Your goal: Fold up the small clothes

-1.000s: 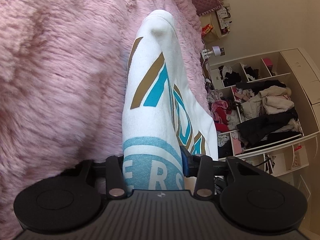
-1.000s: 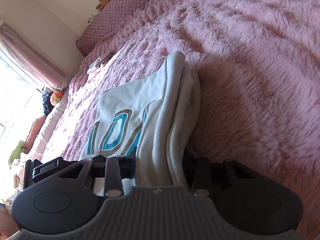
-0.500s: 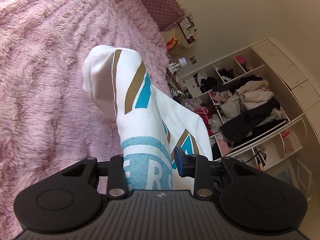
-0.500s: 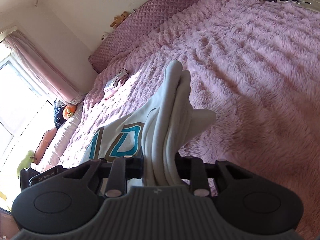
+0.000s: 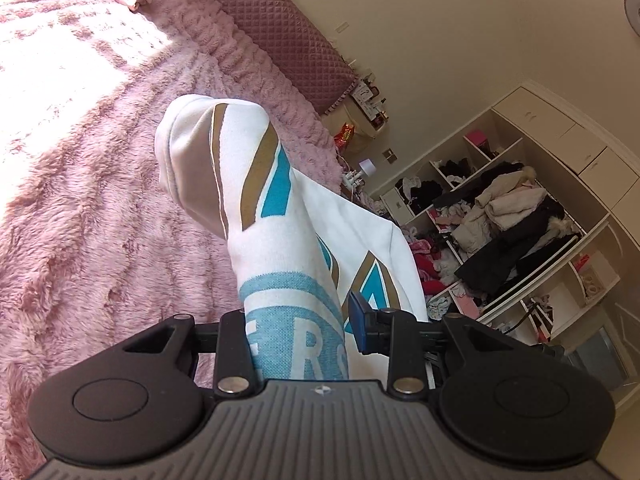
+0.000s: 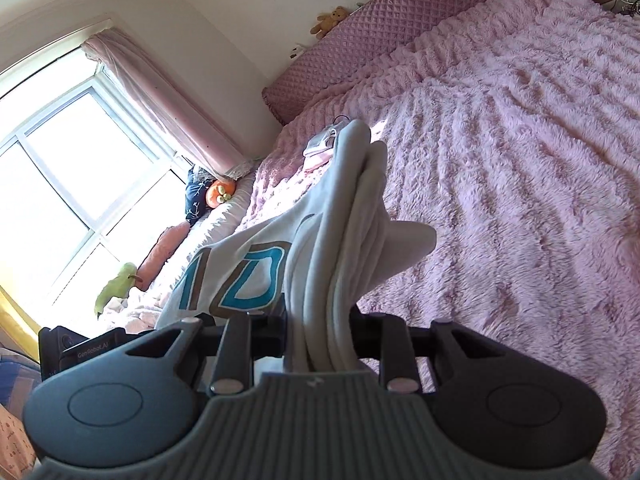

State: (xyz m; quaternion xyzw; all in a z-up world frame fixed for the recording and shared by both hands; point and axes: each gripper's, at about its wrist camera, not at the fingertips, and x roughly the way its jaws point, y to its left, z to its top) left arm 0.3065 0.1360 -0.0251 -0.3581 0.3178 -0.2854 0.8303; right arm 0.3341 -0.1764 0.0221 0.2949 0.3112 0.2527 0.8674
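Here both the left gripper [image 5: 298, 334] and right gripper [image 6: 318, 330] were clamped on the folded white sweatshirt [image 5: 256, 184], lifted above the pink fuzzy blanket [image 5: 80, 200]; jaws had just tightened

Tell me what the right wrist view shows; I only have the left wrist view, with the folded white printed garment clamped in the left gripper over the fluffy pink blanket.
Observer: The right gripper is shut on a thick bundle of layers at the other end of the white printed garment.
Operator: Say what lies beyond it.
Observer: A bright window with a pink curtain stands at the left side of that view, past the bed's edge.
Operator: Report anything near the quilted pink headboard.
Observer: A small brown teddy bear sits on top of the quilted pink headboard.
Operator: Name anything else on the bed.
Observer: An orange soft toy lies by the curtain's foot.
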